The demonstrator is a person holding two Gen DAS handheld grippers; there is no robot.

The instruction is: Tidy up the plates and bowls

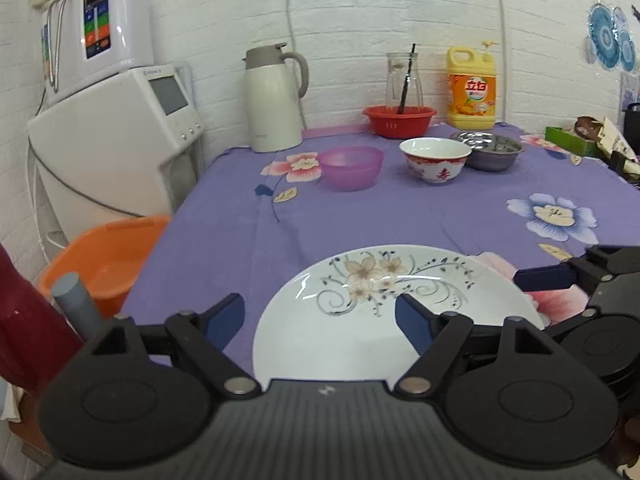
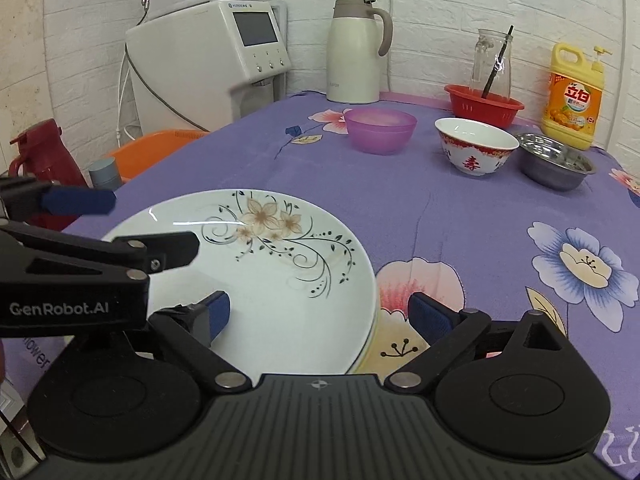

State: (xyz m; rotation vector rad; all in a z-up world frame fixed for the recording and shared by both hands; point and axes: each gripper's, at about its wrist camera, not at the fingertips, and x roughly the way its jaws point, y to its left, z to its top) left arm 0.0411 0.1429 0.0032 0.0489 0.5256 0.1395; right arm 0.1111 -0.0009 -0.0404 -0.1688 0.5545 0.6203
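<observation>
A white plate with a flower pattern (image 1: 360,320) lies on the purple floral tablecloth (image 1: 400,216) at the near edge; it also shows in the right wrist view (image 2: 264,272), where a second rim shows under its right edge. My left gripper (image 1: 320,314) is open, its jaws astride the plate's left rim. My right gripper (image 2: 320,314) is open, its jaws astride the plate's right rim. Farther back stand a purple plastic bowl (image 1: 351,167), a white and red ceramic bowl (image 1: 435,159) and a steel bowl (image 1: 490,149).
At the back wall stand a cream thermos jug (image 1: 274,100), a red basket (image 1: 399,120) with a glass jar, and a yellow detergent bottle (image 1: 472,88). White appliances (image 1: 116,136) and an orange basin (image 1: 108,256) sit left of the table. A red flask (image 2: 40,160) stands near left.
</observation>
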